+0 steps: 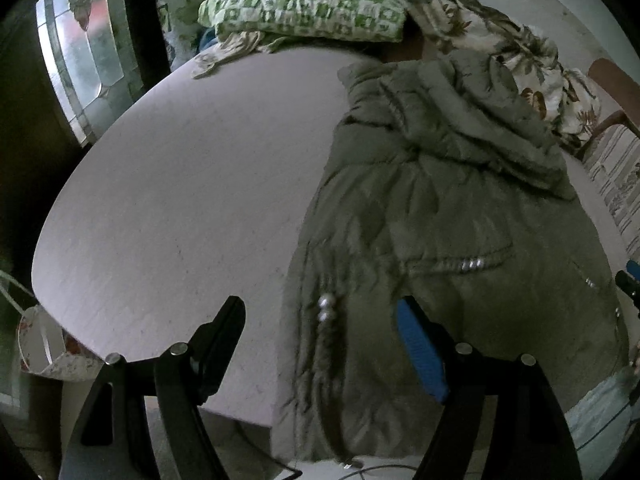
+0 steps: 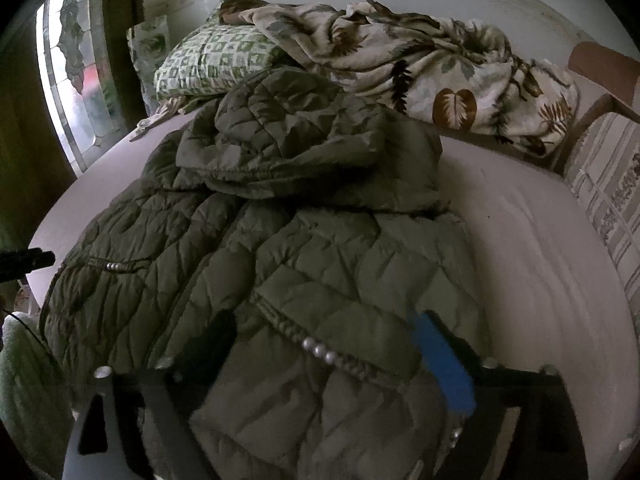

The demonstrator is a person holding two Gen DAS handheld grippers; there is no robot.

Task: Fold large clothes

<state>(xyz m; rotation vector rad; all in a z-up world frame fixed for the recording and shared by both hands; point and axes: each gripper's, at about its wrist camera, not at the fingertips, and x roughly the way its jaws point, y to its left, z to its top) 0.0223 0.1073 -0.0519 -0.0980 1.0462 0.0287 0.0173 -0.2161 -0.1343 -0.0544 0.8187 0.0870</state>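
An olive-green quilted hooded jacket (image 1: 440, 208) lies on the bed, its hem hanging over the near edge; it also fills the right wrist view (image 2: 280, 248). Its hood (image 2: 296, 128) lies at the far end. Silver snaps show at a pocket (image 1: 472, 266). My left gripper (image 1: 320, 332) is open above the jacket's lower left edge, black finger over the sheet, blue-padded finger (image 1: 420, 352) over the jacket. My right gripper (image 2: 320, 356) is open just above the jacket's bottom part, blue pad (image 2: 440, 364) on the right; whether fabric lies between the fingers is unclear.
The pale sheet (image 1: 180, 200) lies left of the jacket. A green checked pillow (image 1: 308, 4) and a leaf-print blanket (image 2: 420, 68) lie at the head. A window (image 1: 80, 52) is on the left, a wooden chair (image 2: 600, 80) on the right, a bag (image 1: 44, 344) below the bed corner.
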